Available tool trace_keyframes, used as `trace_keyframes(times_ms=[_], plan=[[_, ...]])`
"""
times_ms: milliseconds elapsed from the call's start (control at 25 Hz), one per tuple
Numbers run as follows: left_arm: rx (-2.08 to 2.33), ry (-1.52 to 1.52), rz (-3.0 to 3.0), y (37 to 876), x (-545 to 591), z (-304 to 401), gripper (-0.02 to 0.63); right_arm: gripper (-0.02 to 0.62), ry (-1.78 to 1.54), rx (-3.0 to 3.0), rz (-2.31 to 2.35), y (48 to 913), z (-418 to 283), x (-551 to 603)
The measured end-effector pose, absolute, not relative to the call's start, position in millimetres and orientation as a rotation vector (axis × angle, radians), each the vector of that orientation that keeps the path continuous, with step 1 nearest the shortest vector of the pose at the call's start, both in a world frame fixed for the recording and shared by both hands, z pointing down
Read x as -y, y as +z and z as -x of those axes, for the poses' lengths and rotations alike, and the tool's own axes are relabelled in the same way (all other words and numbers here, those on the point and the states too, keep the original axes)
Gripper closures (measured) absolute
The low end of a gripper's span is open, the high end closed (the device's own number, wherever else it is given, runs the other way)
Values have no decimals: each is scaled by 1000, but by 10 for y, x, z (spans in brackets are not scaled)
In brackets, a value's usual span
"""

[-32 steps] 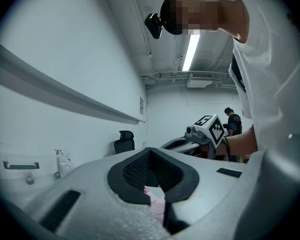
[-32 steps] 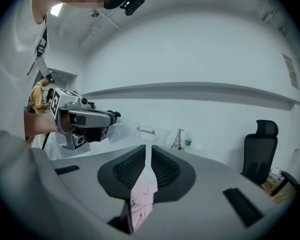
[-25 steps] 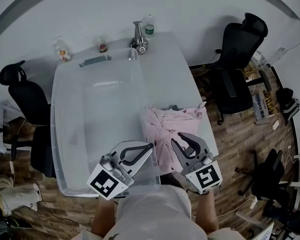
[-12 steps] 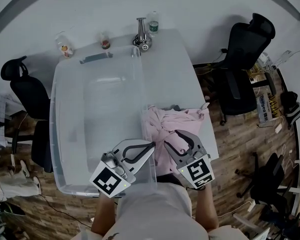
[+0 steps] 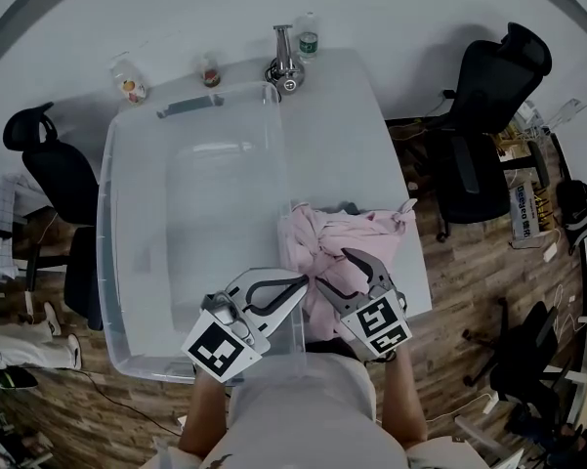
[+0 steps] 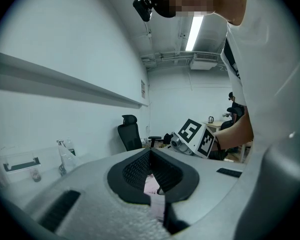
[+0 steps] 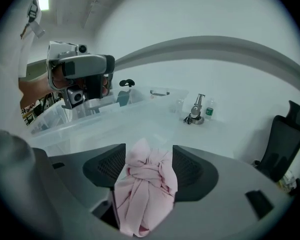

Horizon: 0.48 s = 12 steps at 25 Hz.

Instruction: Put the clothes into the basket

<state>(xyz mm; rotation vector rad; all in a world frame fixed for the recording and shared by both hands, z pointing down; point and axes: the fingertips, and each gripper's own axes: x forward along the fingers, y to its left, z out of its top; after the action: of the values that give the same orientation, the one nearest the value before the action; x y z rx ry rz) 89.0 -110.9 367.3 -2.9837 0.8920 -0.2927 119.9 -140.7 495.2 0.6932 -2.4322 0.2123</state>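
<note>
Straddling the knotted pink clothes point(image 5: 350, 231) on the desk point(image 5: 342, 125) just beside the clear basket point(image 5: 110, 262), the right hand-held gripper point(image 5: 334, 270), whose jaws have just been opening and do not press, should sink deep around the knot before clenching, while the left hand-held gripper point(image 5: 295, 283) hovers clenched and empty.

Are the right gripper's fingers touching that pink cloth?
Touching. The right gripper view shows the pink cloth bunched between the right gripper's fingers, brushing both; they have just been opening.
</note>
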Motion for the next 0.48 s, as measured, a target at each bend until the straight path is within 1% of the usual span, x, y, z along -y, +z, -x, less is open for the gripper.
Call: trace_keyframes(times_ms=[200, 480], plan=[[-892, -316, 2990, 3720, 1182, -893, 601, 298, 231, 2395, -665, 5179, -1186, 1456], [-889, -351, 3001, 3770, 1234, -904, 601, 248, 235, 2346, -611, 5441, -1137, 1478]])
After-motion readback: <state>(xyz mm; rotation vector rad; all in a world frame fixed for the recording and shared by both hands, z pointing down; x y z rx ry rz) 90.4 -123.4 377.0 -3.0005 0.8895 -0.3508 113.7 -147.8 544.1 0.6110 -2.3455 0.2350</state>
